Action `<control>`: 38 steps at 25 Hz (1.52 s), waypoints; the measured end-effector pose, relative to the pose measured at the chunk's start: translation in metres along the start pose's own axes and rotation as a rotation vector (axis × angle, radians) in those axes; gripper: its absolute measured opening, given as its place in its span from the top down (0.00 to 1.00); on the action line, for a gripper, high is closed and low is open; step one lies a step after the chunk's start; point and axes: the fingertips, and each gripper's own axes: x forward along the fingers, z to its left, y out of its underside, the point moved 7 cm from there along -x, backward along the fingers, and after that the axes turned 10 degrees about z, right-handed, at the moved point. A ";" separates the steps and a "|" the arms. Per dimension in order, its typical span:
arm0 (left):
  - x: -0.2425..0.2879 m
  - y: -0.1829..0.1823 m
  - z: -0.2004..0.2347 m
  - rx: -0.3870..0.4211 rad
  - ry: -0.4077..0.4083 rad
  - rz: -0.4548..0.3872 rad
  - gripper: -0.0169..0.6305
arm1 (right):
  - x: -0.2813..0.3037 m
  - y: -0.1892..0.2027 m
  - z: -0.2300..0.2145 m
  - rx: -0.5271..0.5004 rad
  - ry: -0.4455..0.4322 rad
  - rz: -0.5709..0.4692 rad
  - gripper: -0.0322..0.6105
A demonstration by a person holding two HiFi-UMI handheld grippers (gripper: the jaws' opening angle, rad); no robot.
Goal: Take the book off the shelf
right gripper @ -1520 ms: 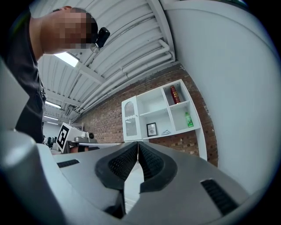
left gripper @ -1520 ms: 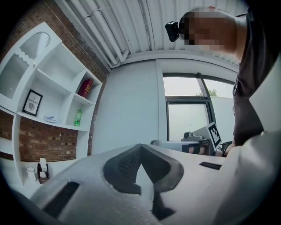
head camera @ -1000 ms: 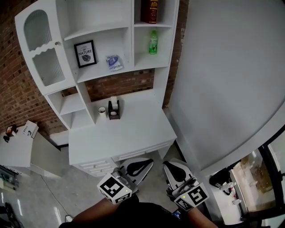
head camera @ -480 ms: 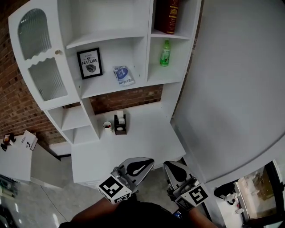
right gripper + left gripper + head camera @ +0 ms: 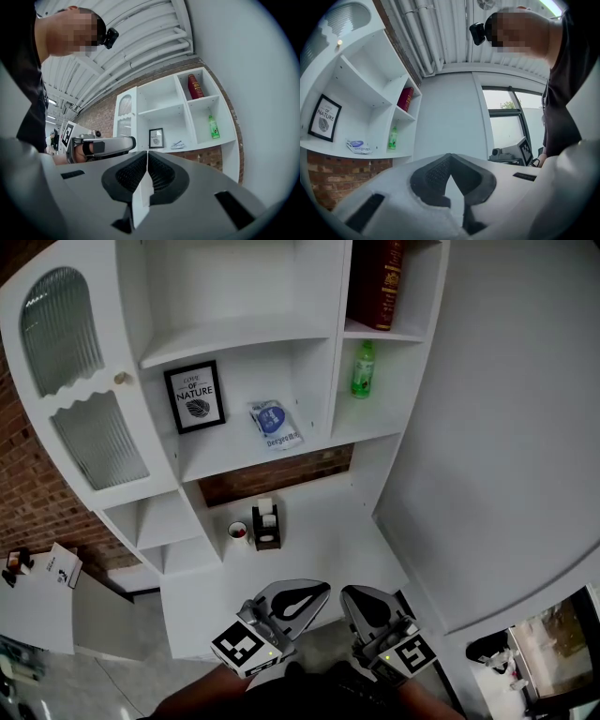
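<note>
Both grippers, left (image 5: 314,592) and right (image 5: 356,600), are held low in front of the person, each with its jaws closed on nothing. Over the last second the white shelf (image 5: 246,336) has come closer and looms larger, so the person seems to be walking up to it. The red book (image 5: 377,282) stands upright in the top right compartment, above the green bottle (image 5: 363,369) and well out of reach. I'd say the reach hasn't started.

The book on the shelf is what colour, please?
The book is dark red, clearest in the head view.
</note>
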 end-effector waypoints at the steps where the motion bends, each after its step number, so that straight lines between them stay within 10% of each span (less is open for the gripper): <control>1: 0.000 0.001 0.004 0.001 0.000 0.002 0.97 | 0.005 0.000 -0.001 0.000 -0.002 0.002 0.92; 23: 0.043 -0.025 0.066 0.052 -0.078 0.085 0.97 | 0.061 -0.054 -0.090 -0.061 -0.038 -0.072 0.92; 38: 0.116 -0.065 0.130 0.128 -0.139 0.041 0.97 | 0.088 -0.210 -0.214 -0.332 0.011 -0.261 0.92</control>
